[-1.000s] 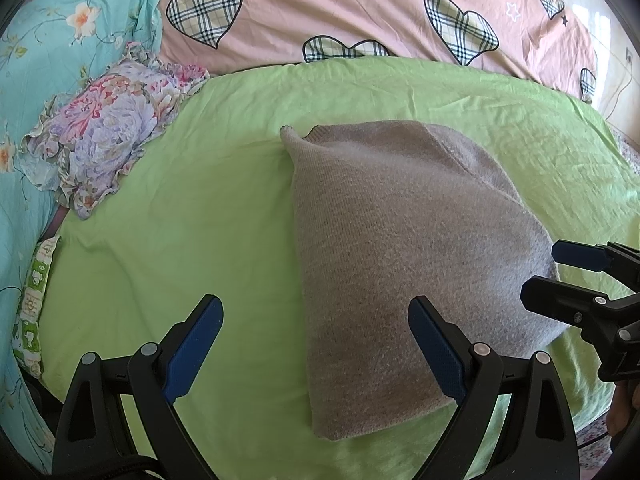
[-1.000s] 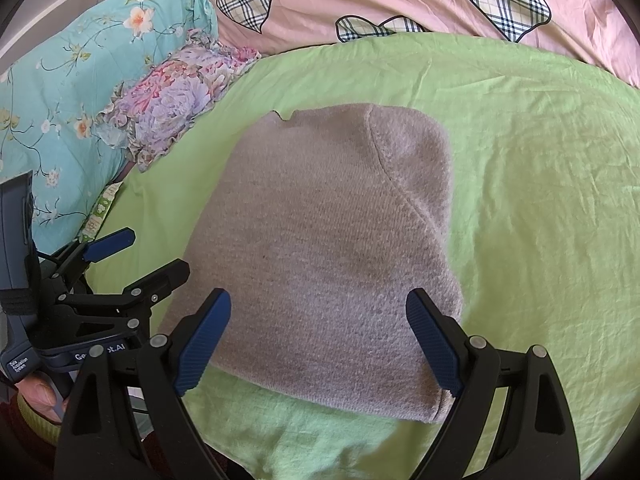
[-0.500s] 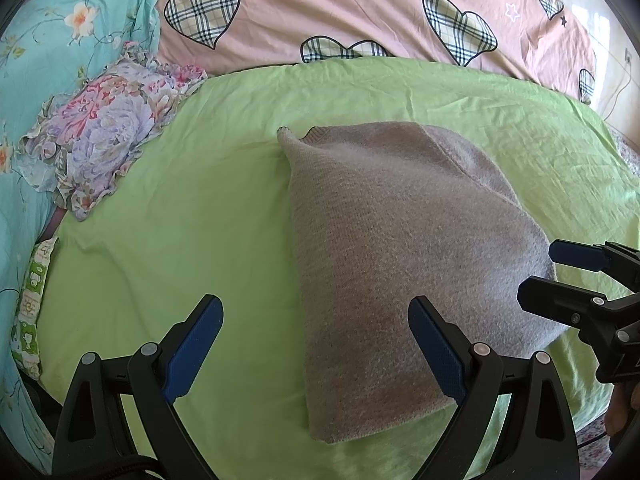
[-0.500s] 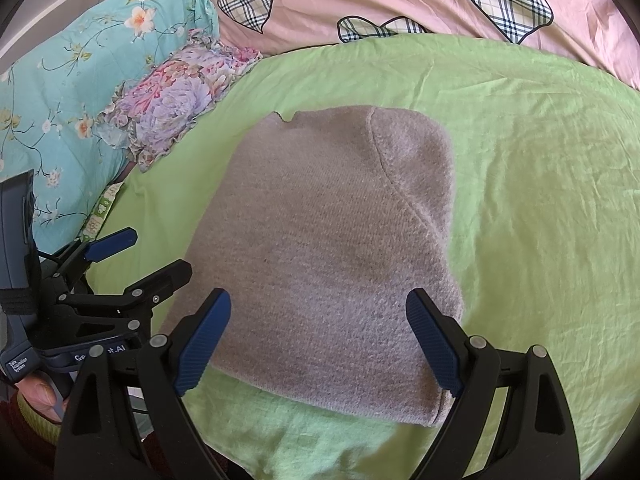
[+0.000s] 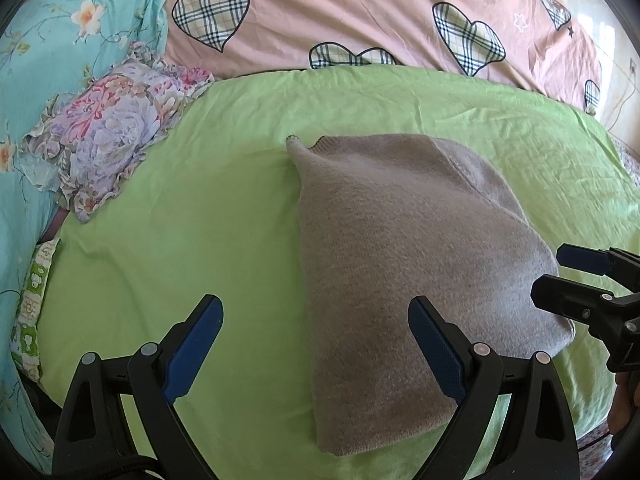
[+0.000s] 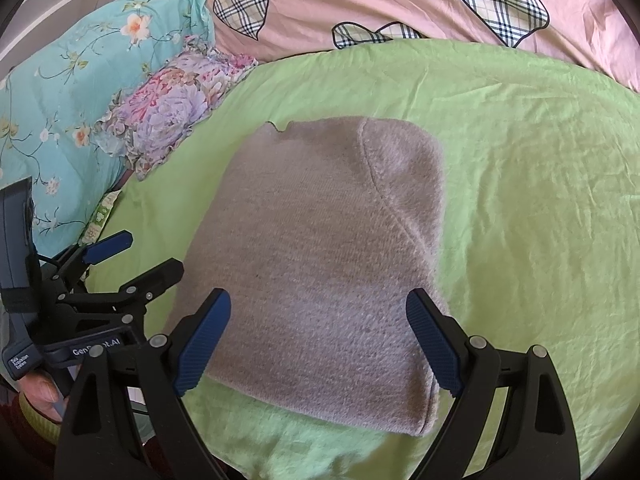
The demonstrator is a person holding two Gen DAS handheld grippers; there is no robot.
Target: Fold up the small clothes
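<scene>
A grey knitted sweater (image 6: 320, 264) is seen lying folded into a compact oblong on the green bedsheet (image 6: 540, 168), near its front edge. Both the left gripper (image 5: 316, 344) and the right gripper (image 6: 320, 340) are held spread wide above its near end, with nothing grasped. The fold is judged nearly finished; a last halving would require both near corners to be pinched and carried toward the far edge.

Daylit bed (image 5: 224, 208) under green sheet, pink heart-print quilt (image 5: 360, 12) behind.
</scene>
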